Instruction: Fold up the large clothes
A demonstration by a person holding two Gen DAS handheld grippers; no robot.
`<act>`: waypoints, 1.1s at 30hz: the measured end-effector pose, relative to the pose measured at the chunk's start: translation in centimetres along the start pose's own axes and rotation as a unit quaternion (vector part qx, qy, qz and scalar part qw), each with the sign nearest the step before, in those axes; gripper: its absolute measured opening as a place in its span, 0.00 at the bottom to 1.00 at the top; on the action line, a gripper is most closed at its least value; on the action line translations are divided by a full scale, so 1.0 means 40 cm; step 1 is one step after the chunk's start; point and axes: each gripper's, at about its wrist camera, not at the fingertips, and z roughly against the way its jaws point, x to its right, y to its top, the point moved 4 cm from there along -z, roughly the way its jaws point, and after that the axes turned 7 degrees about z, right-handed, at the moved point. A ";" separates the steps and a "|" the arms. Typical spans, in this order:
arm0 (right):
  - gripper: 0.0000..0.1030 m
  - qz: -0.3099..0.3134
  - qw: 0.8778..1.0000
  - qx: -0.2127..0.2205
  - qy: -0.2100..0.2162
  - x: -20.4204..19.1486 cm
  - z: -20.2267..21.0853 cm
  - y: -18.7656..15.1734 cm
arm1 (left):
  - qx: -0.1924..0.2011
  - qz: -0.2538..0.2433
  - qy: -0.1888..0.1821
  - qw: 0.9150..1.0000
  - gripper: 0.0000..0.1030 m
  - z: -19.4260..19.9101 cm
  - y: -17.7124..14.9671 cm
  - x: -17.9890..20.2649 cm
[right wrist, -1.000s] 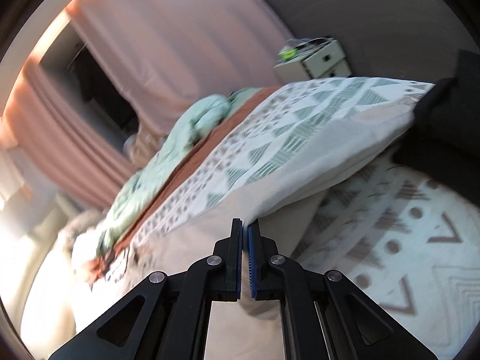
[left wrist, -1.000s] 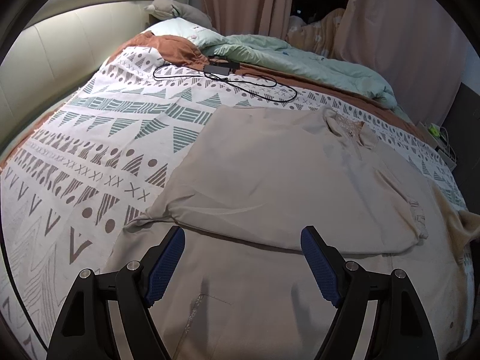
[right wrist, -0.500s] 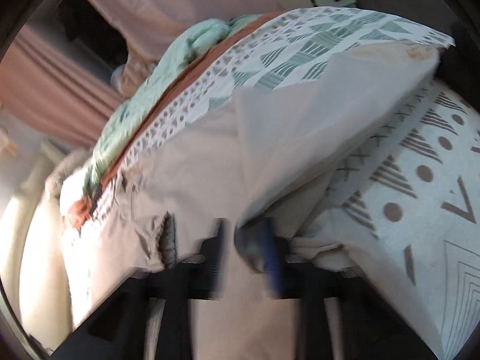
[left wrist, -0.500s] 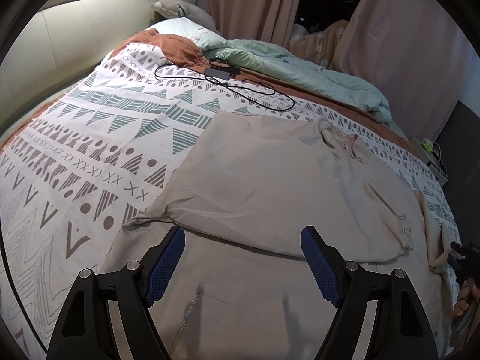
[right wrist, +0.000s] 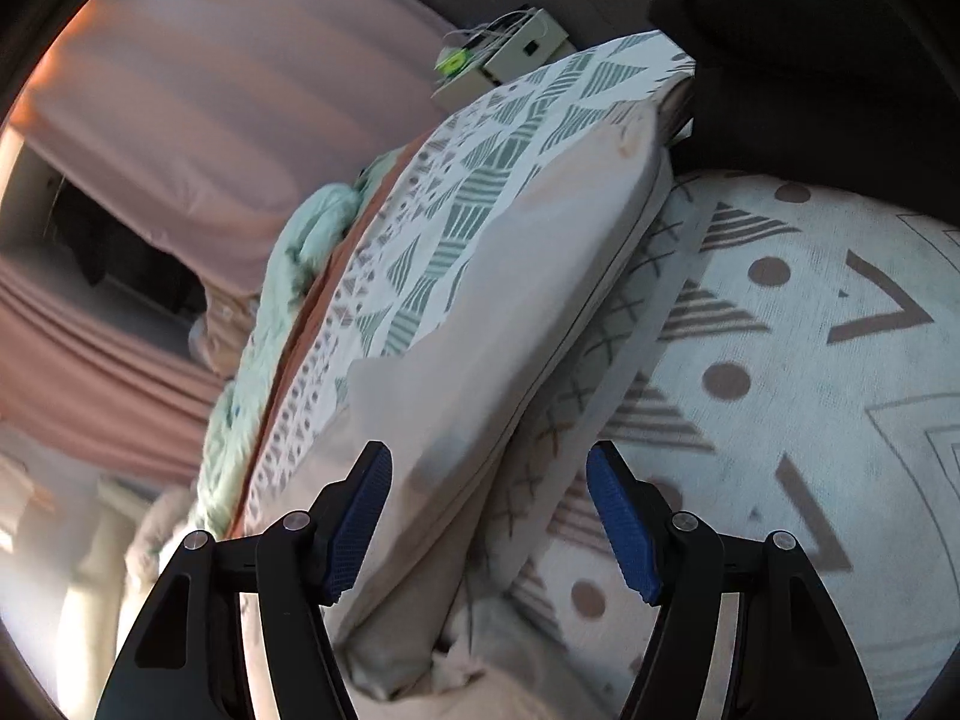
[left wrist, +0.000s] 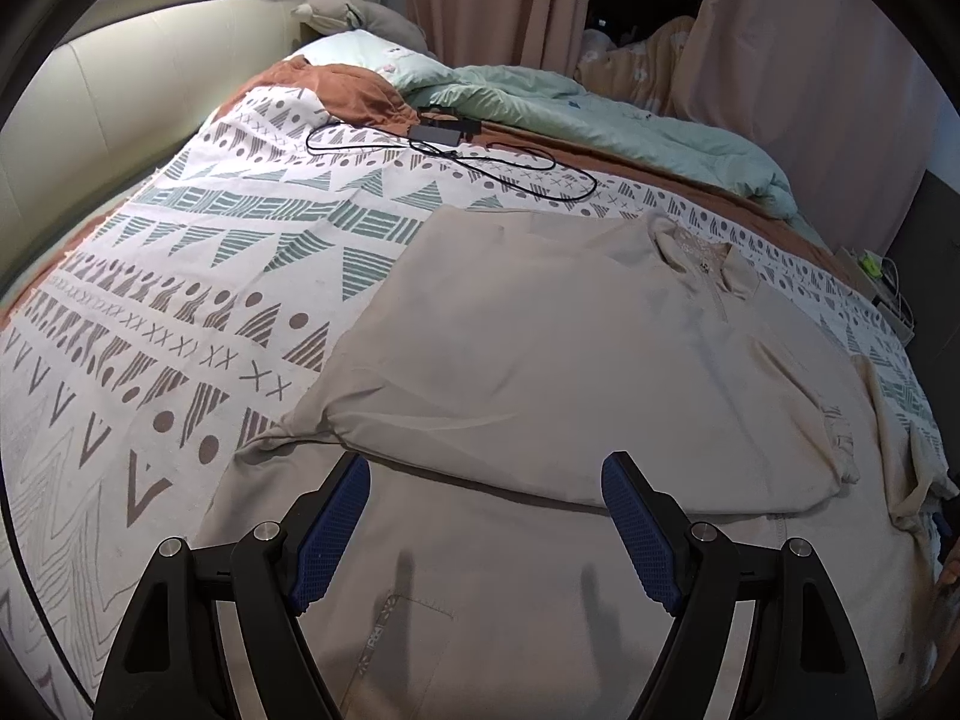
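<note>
A large beige garment [left wrist: 552, 360] lies spread on the patterned bedspread [left wrist: 198, 276], its collar [left wrist: 696, 252] toward the far right and one side folded over the body. My left gripper [left wrist: 486, 522] hovers open above the near part of the cloth, holding nothing. In the right wrist view a long beige panel of the garment [right wrist: 510, 300] runs along the bed's edge. My right gripper [right wrist: 489, 516] stands open over that panel's near end, with the fabric lying between and below its fingers.
A black charger and cable [left wrist: 450, 144] lie at the far side of the bedspread. A green duvet [left wrist: 600, 114], pillows and curtains are behind. A power strip [right wrist: 510, 54] sits past the bed's corner. A dark object [right wrist: 810, 48] fills the upper right.
My right gripper was shut on the beige panel a second ago; it has since opened and let the fabric drop onto the bed. The left gripper stayed open and lifted slightly.
</note>
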 end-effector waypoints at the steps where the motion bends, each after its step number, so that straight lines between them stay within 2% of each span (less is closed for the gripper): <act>1: 0.67 -0.004 1.000 0.001 0.002 0.007 -0.009 0.004 | -0.001 -0.003 0.002 1.000 0.78 -0.004 -0.002 0.001; 4: 0.52 -0.017 1.000 -0.007 0.021 0.026 -0.033 0.013 | -0.003 -0.008 0.008 1.000 0.78 -0.013 -0.004 0.004; 5: 0.44 -0.020 0.999 -0.008 0.027 0.031 -0.041 0.016 | -0.004 -0.008 0.009 1.000 0.78 -0.015 -0.004 0.004; 6: 0.29 -0.019 0.999 -0.008 0.032 0.034 -0.047 0.018 | -0.005 -0.009 0.009 1.000 0.78 -0.018 -0.004 0.005; 8: 0.08 -0.014 0.999 -0.010 0.037 0.030 -0.050 0.020 | -0.004 -0.009 0.010 1.000 0.78 -0.020 -0.002 0.007; 11: 0.06 0.009 0.999 0.013 0.041 -0.006 -0.020 0.029 | -0.005 -0.007 0.007 1.000 0.78 -0.020 -0.001 0.009; 14: 0.06 0.036 0.997 0.032 0.062 -0.065 0.021 0.038 | -0.004 -0.006 0.003 1.000 0.78 -0.019 0.002 0.013; 21: 0.06 0.082 0.987 0.032 0.132 -0.223 0.110 0.004 | 0.001 0.006 -0.012 1.000 0.78 0.006 0.003 0.005; 27: 0.06 0.135 0.975 0.007 0.178 -0.374 0.154 -0.097 | 0.002 0.021 -0.031 0.999 0.78 0.028 0.004 -0.011; 33: 0.06 0.190 0.963 -0.033 0.191 -0.504 0.137 -0.226 | 0.003 0.040 -0.044 0.998 0.78 0.047 0.009 -0.037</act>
